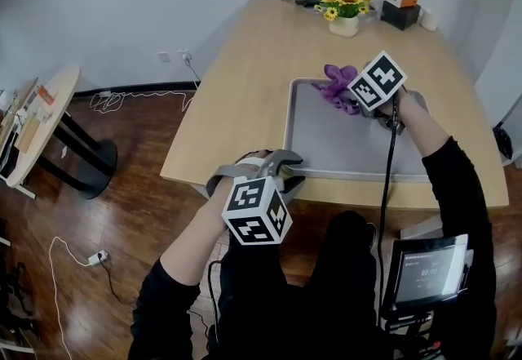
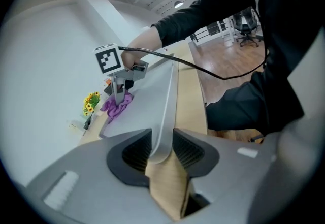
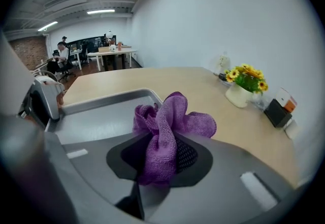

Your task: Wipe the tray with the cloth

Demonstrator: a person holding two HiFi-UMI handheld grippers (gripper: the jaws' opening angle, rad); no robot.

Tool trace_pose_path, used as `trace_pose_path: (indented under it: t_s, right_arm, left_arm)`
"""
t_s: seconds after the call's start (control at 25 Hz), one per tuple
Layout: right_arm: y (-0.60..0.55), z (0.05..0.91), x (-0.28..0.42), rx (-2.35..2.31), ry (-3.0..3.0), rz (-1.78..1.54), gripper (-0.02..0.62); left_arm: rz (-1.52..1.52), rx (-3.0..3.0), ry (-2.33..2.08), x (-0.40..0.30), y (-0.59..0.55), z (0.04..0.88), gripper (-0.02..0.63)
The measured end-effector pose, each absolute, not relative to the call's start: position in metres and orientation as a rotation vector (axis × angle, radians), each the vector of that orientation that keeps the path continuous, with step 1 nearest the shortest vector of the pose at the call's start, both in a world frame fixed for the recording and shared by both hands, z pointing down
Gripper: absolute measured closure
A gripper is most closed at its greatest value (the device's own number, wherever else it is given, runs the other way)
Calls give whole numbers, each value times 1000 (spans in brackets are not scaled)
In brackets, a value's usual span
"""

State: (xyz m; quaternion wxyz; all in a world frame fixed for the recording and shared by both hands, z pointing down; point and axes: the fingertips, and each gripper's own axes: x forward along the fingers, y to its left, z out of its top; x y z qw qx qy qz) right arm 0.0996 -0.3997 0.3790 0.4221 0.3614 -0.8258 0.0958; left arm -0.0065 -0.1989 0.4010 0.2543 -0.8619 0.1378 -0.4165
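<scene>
Grey tray lies flat on wood table. Its near corner rim runs btwn the jaws of L gripper, pads closed on it. Purple cloth is bunched btwn the jaws of R gripper, clamped tight, and bulges out ahead of them at the tray's far corner. Sunflower pot stands well beyond those jaws.
</scene>
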Motion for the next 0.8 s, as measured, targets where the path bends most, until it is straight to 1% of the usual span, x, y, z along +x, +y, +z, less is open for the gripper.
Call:
trace_pose_path:
  t_s: [0.32,0.44,0.6,0.68,0.8]
  right_arm:
    - [-343,387,255,1158,-1844,267,506]
    - [-321,394,283,1172,-1859,293,508]
    - [-320,390,278,1143,-1780,187,508]
    - [-329,384,252,1110,-1798,146,508]
    - [-344,383,191,1048,-1882,100,509]
  left_arm:
    - [-1093,-2350,407,-28,-197,411,491]
    - [-1110,-2344,397,-20,-200,417,491]
    - [-1114,-2348,393,-8,-204,412,492]
    - [-1115,-2348,395,-7,-206,407,492]
    - [-1106,-2348,391,-6,-207,407,493]
